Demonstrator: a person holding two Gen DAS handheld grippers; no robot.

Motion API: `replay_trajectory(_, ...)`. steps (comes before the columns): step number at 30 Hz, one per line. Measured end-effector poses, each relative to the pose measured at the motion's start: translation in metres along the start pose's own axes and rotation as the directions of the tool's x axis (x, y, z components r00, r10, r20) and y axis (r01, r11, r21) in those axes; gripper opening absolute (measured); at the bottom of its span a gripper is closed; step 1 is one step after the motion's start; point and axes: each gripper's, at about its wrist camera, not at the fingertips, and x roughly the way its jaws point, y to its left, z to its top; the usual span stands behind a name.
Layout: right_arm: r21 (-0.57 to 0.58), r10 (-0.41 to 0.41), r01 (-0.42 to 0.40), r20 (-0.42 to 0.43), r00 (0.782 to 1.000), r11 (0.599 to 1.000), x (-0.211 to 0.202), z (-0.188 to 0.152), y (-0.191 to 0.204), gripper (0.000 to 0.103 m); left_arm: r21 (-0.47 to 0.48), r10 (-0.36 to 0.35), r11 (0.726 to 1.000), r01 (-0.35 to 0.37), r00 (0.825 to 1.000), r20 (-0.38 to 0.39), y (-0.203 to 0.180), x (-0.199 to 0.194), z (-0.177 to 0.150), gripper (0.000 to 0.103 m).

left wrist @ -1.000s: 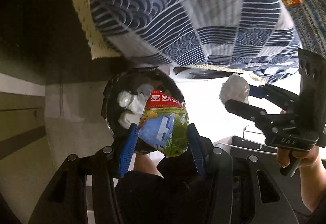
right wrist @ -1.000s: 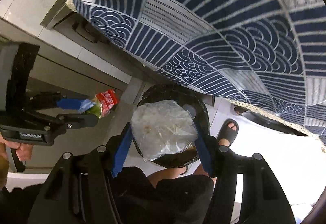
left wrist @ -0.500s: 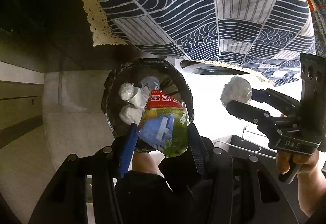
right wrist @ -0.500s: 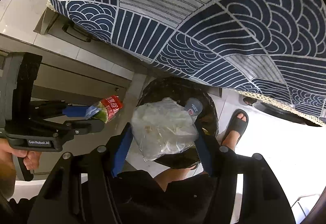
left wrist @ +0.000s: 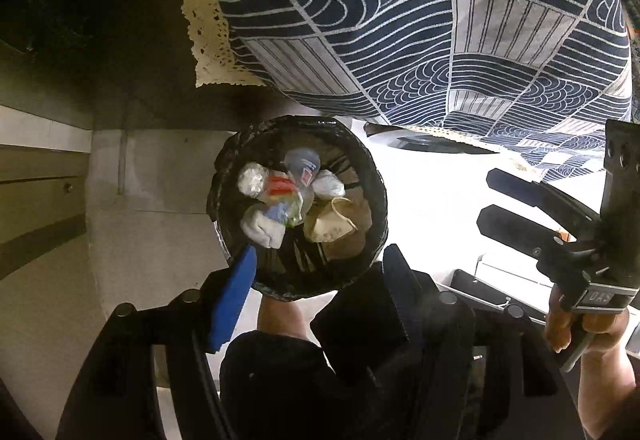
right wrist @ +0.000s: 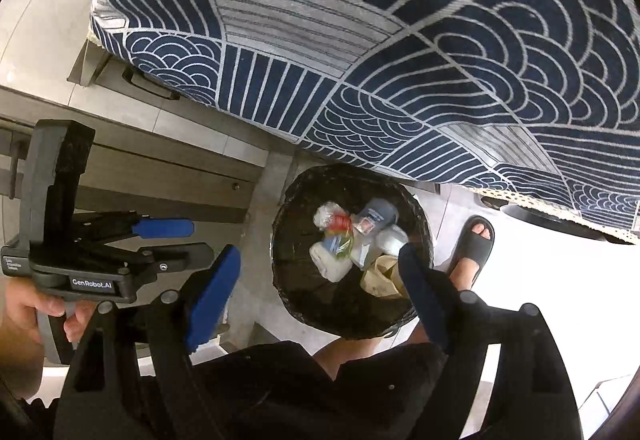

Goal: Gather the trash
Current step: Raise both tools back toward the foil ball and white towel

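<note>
A round bin lined with a black bag stands on the floor right below both grippers. Inside lie a red, blue and green snack packet, crumpled white and clear plastic, a clear cup and tan paper. My left gripper hangs over the bin's near rim, jaws opening, nothing between them. My right gripper is over the bin too, jaws opening wide and empty.
A navy tablecloth with white wave patterns overhangs the bin's far side. A grey cabinet with a drawer stands to the left. The person's foot in a black sandal is just right of the bin.
Both grippers have opened. The snack packet left the left gripper and the crumpled clear bag left the right one; both now lie in the bin.
</note>
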Motion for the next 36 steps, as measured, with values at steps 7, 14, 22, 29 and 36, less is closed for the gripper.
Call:
replay_trajectory(7,0.006,-0.016,0.016,0.029,0.999,1.000,-0.017,-0.001,0.004,0.080,0.005,-0.003,1.000,0.003,1.000,0.027,0.000,-0.013,0.001,0.064)
replay_trajectory(14,0.019,-0.045,0.044,0.082,0.996,0.999,-0.044,-0.002,0.009,0.080,0.050,0.016,0.999,-0.020,0.997,0.069,-0.006,-0.036,0.001,0.064)
replay_trajectory(22,0.050,-0.081,0.075,0.144,0.986,0.996,-0.081,-0.006,0.018,0.088,0.103,0.023,0.994,-0.036,0.992,0.127,-0.021,-0.070,0.003,0.072)
replay_trajectory(29,0.055,-0.110,0.100,0.231,0.967,0.994,-0.120,-0.009,0.029,0.096,0.143,0.025,0.988,-0.053,0.982,0.186,-0.034,-0.101,0.004,0.083)
replay_trajectory(36,0.051,-0.138,0.128,0.348,0.927,0.990,-0.168,-0.007,0.041,0.098,0.222,0.033,0.970,-0.097,0.961,0.276,-0.056,-0.139,0.008,0.091)
